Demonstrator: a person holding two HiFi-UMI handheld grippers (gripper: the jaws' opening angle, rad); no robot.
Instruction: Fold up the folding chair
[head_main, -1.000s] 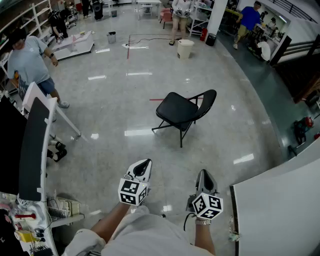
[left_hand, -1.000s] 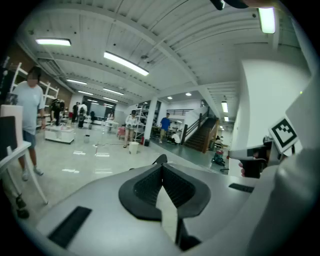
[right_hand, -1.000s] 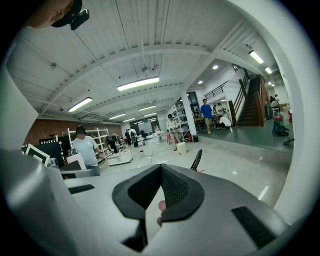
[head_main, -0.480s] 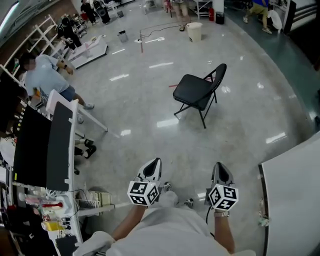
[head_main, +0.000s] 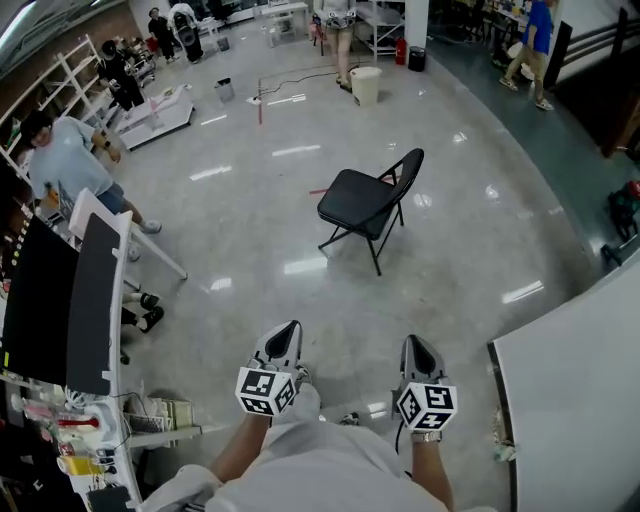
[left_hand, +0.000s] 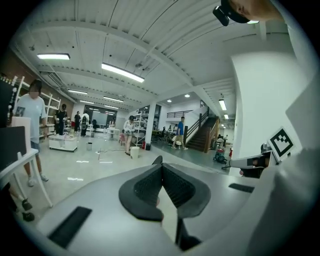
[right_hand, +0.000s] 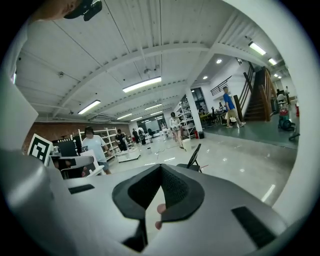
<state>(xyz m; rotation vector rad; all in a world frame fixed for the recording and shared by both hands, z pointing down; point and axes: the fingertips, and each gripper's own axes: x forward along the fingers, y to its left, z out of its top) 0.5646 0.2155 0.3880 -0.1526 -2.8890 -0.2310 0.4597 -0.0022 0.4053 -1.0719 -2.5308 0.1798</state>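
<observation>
A black folding chair (head_main: 365, 200) stands unfolded on the shiny grey floor, well ahead of both grippers; the chair (right_hand: 194, 157) also shows small in the right gripper view, just right of the jaws. My left gripper (head_main: 286, 334) is shut and empty, held low near my body. My right gripper (head_main: 414, 349) is beside it, also shut with nothing in it. In the left gripper view the shut left gripper (left_hand: 161, 167) hides the chair. The right gripper (right_hand: 161, 168) points toward the chair, jaws together.
A white table corner (head_main: 575, 380) lies at the right. A black monitor on a white stand (head_main: 85, 290) and a cluttered bench are at the left. A person in a grey shirt (head_main: 65, 165) stands left; others, a white bucket (head_main: 365, 85) and carts are farther back.
The view swung while I walked; the chair's place in the picture shifted left and right, and it sits about as far away. Both grippers stayed shut, side by side.
</observation>
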